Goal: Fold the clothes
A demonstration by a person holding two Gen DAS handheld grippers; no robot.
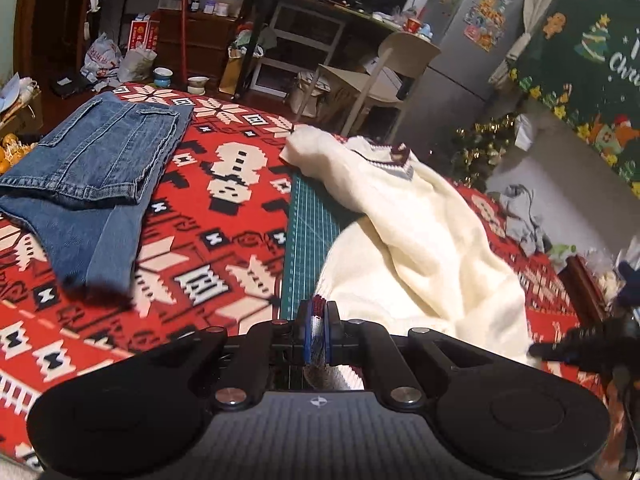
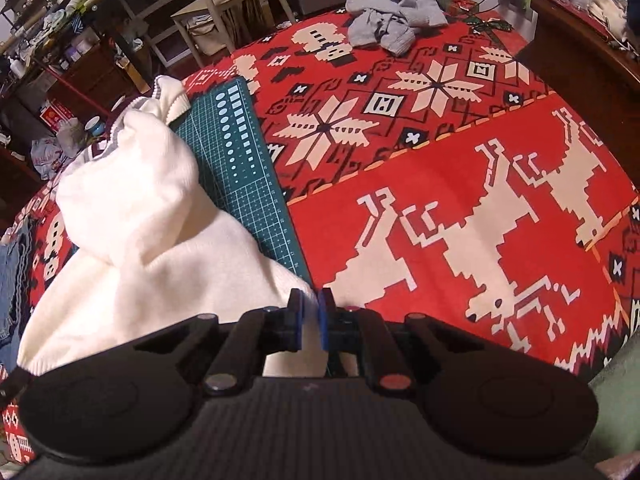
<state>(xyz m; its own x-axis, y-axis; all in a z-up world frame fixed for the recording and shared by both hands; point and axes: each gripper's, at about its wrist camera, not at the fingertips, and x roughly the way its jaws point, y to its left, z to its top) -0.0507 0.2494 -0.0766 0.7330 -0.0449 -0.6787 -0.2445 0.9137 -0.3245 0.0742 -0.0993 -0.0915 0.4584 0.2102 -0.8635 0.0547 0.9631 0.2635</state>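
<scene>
A cream knit sweater (image 1: pixel 420 240) with a dark red and grey striped collar lies bunched over a green cutting mat (image 1: pixel 308 232) on the red patterned cloth. My left gripper (image 1: pixel 320 308) is shut on the sweater's striped hem at its near left corner. In the right wrist view the same sweater (image 2: pixel 140 216) spreads to the left, and my right gripper (image 2: pixel 311 300) is shut on its near right edge, with white fabric between the blue pads. The other gripper shows as a dark blur (image 1: pixel 580 344) at the right edge of the left wrist view.
Folded blue jeans (image 1: pixel 88 172) lie on the cloth at the left. A crumpled grey garment (image 2: pixel 388 4) sits at the far side. A pale chair (image 1: pixel 372 76), shelves and a fridge stand beyond the table. A dark wooden box (image 2: pixel 576 56) is at the right.
</scene>
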